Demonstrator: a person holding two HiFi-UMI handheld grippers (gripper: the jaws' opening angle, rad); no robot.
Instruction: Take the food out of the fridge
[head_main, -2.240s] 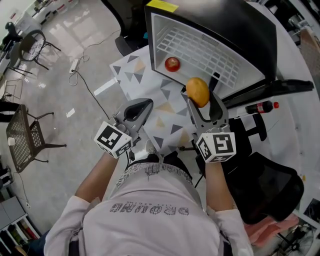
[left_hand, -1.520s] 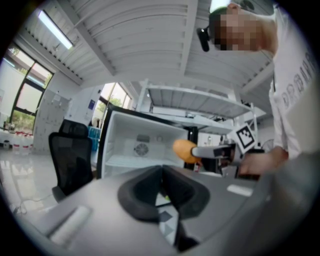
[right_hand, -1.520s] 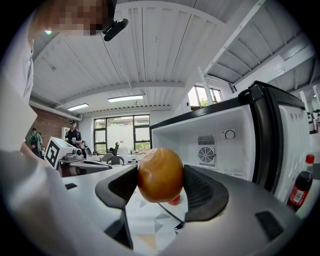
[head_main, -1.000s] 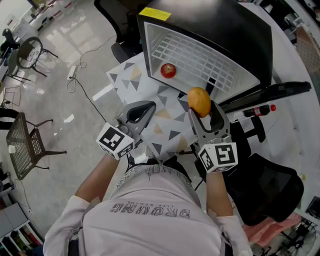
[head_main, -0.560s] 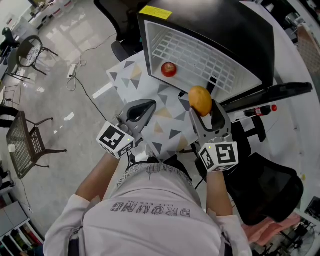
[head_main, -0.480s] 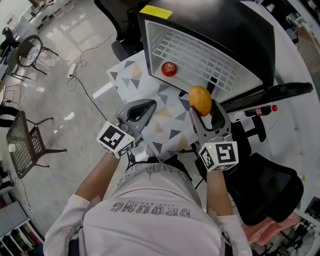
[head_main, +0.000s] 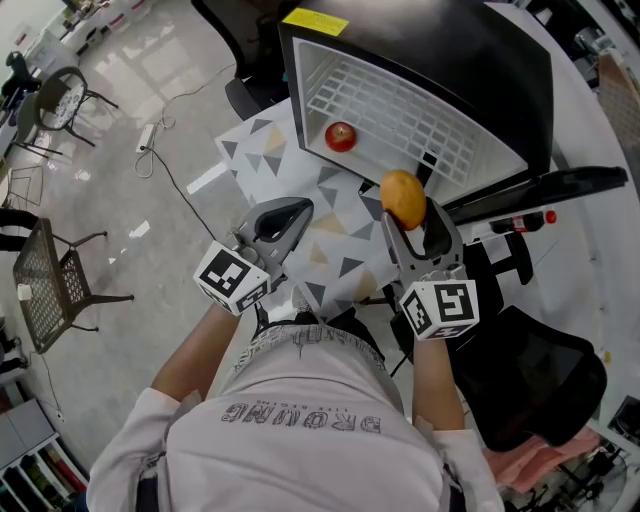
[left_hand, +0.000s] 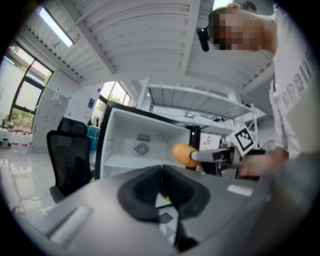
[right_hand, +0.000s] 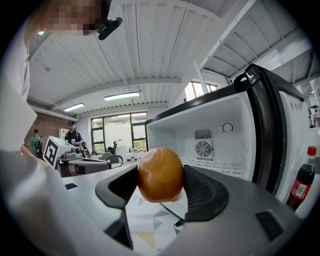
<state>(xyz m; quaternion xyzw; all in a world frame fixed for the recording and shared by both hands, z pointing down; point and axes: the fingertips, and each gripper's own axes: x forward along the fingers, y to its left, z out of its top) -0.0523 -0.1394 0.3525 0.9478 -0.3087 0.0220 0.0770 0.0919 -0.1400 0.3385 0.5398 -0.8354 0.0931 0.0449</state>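
The small black fridge (head_main: 470, 70) stands open, its white inside with a wire shelf (head_main: 400, 110) facing me. A red apple (head_main: 341, 136) rests on that shelf. My right gripper (head_main: 405, 205) is shut on an orange fruit (head_main: 404, 199), held in the air just in front of the fridge's opening; the orange fruit (right_hand: 160, 174) fills the gap between the jaws. My left gripper (head_main: 283, 220) hangs to the left over the patterned mat (head_main: 330, 235), jaws together with nothing between them. From the left gripper view the orange fruit (left_hand: 184, 154) and the fridge (left_hand: 145, 142) show ahead.
The fridge door (head_main: 540, 182) swings open to the right. A cola bottle (head_main: 520, 214) with a red cap lies by the door. A black chair (head_main: 540, 375) is at the lower right, another chair (head_main: 245, 40) behind the fridge. A cable (head_main: 175, 160) runs over the floor.
The right gripper with the orange fruit has drifted slightly right and toward me from the fridge. The left gripper has hardly moved. The apple stays on the shelf.
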